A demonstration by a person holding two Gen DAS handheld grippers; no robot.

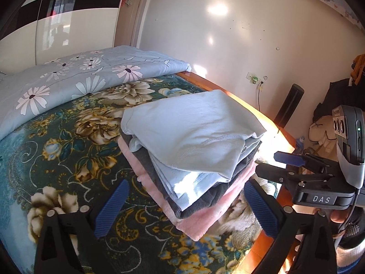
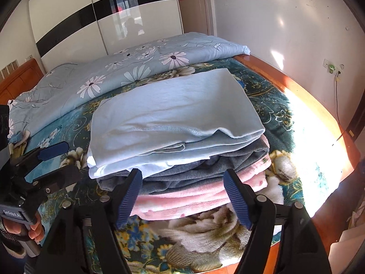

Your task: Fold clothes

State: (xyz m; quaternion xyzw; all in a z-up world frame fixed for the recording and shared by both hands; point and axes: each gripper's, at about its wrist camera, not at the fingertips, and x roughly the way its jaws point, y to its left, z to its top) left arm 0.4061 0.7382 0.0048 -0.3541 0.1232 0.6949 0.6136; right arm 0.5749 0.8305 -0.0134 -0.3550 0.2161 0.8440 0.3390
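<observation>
- Plainly, the stack point(image 2: 182, 150) of folded clothes sits mid-frame in both views, on the floral blanket point(image 1: 68, 150) near the bed's lit edge: blue top point(image 2: 173, 107) uppermost, grey layer point(image 2: 182, 175) under it, pink fleece point(image 2: 194, 198) at the bottom.
- All three look soft and light; the fleece looks thick and springy, the blue top thin and likely to slide or unfold if tugged by one corner.
- Best hold, I judge, is low on the stack's near edge, under the pink fleece, one gripper toward each end so the layers lift together.
- Left gripper point(image 1: 187, 207) stands wide apart with nothing between its jaws, just short of the stack's near corner.
- Right gripper point(image 2: 182, 196) is also spread and grips nothing; whether its pads brush the stack's front edge I cannot tell.
- Blanket pile looks plush, so the stack should not slip on it.
- Folded daisy quilt point(image 2: 114, 77) lies behind the stack; wardrobe point(image 2: 102, 18) fills the upper left, bare wall point(image 1: 251, 34) the upper right, with strong sun on the wooden bed frame point(image 2: 308, 98).
</observation>
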